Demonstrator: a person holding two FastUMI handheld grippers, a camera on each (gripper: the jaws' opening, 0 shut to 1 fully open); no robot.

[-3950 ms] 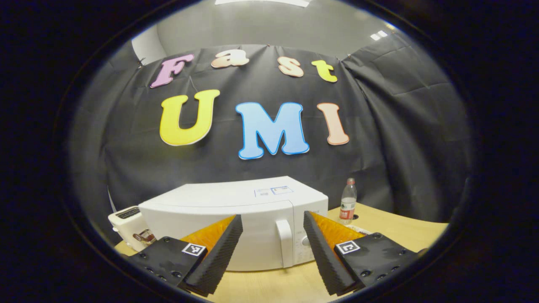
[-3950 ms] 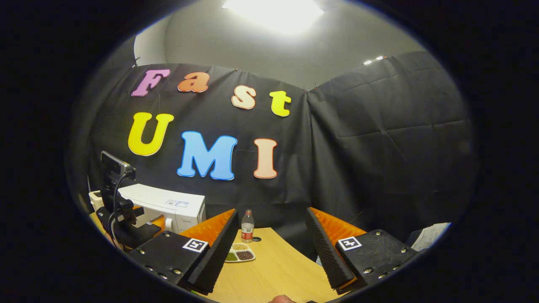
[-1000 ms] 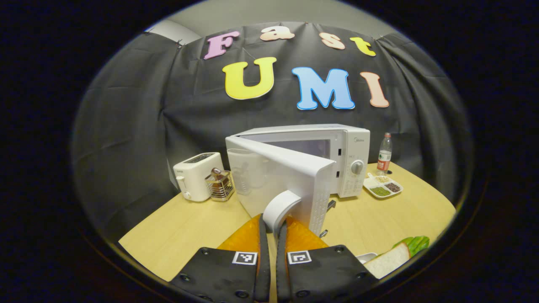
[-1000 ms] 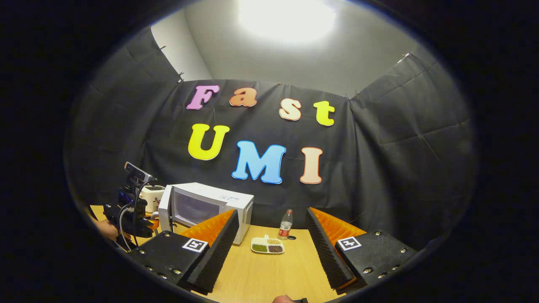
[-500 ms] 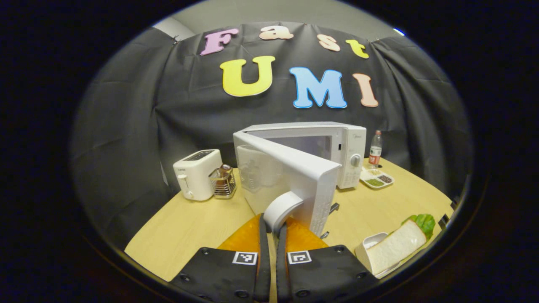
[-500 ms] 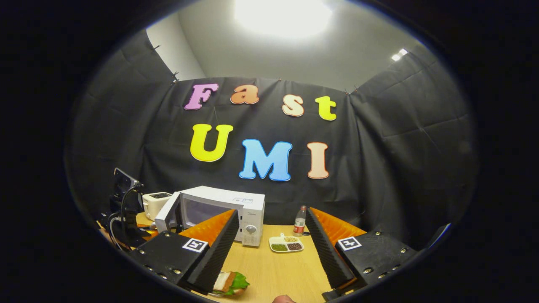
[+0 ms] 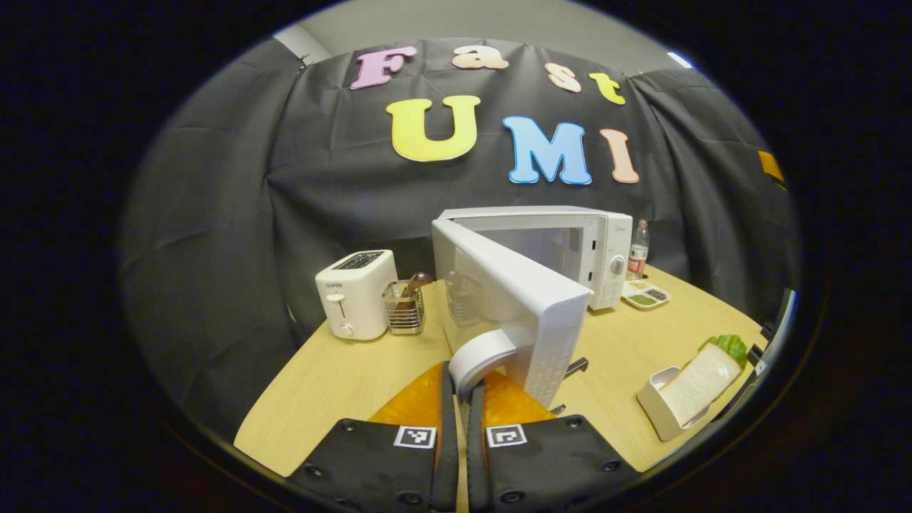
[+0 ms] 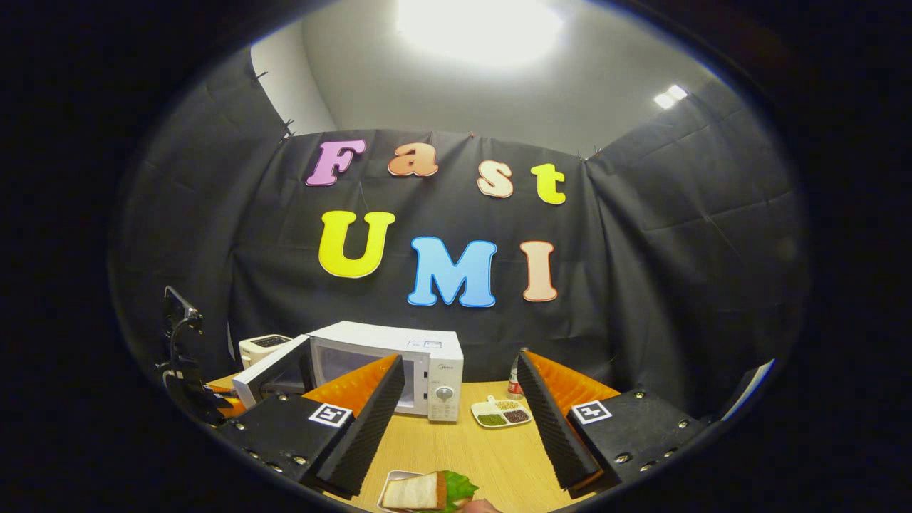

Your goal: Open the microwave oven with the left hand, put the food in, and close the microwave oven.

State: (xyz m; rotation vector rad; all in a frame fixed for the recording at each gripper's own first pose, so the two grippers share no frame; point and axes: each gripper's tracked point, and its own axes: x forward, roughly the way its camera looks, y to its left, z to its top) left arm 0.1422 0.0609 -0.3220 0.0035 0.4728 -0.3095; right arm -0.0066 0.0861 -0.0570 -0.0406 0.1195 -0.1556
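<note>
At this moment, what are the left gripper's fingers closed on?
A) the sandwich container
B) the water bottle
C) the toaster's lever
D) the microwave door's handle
D: in the left gripper view the left gripper has both fingers pressed on the white handle of the swung-open microwave door.

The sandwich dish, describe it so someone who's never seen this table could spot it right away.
Start at the big white microwave oven with its door swung open on the pale wooden table. Come toward the near edge in front of it: there sits a small white rectangular dish holding a white bread sandwich with green lettuce. The other white dish beside the microwave holds beans in compartments.
</note>
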